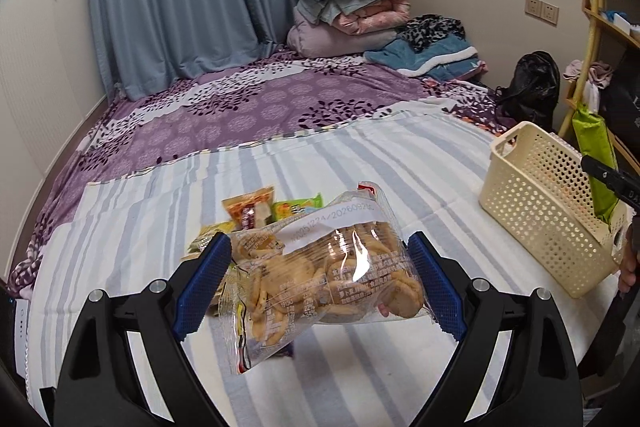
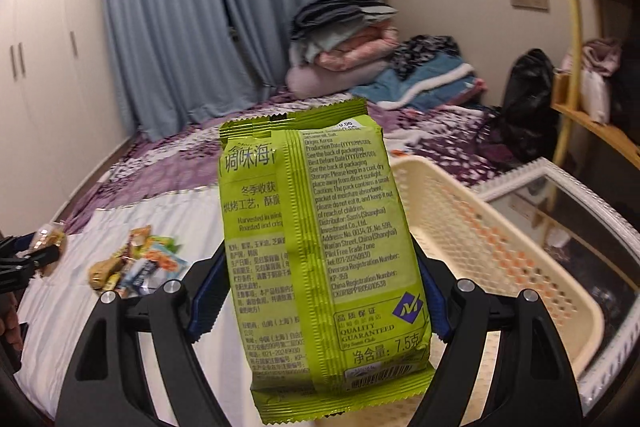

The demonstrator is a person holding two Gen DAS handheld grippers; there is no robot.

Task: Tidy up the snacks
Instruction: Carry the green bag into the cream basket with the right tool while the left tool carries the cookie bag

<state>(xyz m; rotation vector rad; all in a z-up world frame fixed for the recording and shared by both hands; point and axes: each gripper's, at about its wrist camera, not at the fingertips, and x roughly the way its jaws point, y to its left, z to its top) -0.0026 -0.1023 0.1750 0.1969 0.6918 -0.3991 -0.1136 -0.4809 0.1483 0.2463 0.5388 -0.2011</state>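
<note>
My left gripper (image 1: 320, 275) is shut on a clear bag of biscuits (image 1: 320, 275) and holds it above the striped sheet (image 1: 360, 163). Behind it lies a small pile of snack packets (image 1: 260, 213), also in the right wrist view (image 2: 136, 263). My right gripper (image 2: 320, 287) is shut on a green seaweed snack pack (image 2: 320, 247), held upright just left of the cream perforated basket (image 2: 472, 239). In the left wrist view the basket (image 1: 548, 203) stands at the right, with the green pack (image 1: 592, 155) over its far side.
A purple floral bedspread (image 1: 248, 107) covers the bed's far half, with folded quilts (image 1: 352, 11) and clothes (image 1: 428, 55) at the back. A black bag (image 1: 528, 83) and a wooden shelf (image 1: 600, 27) stand right. A white-framed glass surface (image 2: 580, 211) lies beside the basket.
</note>
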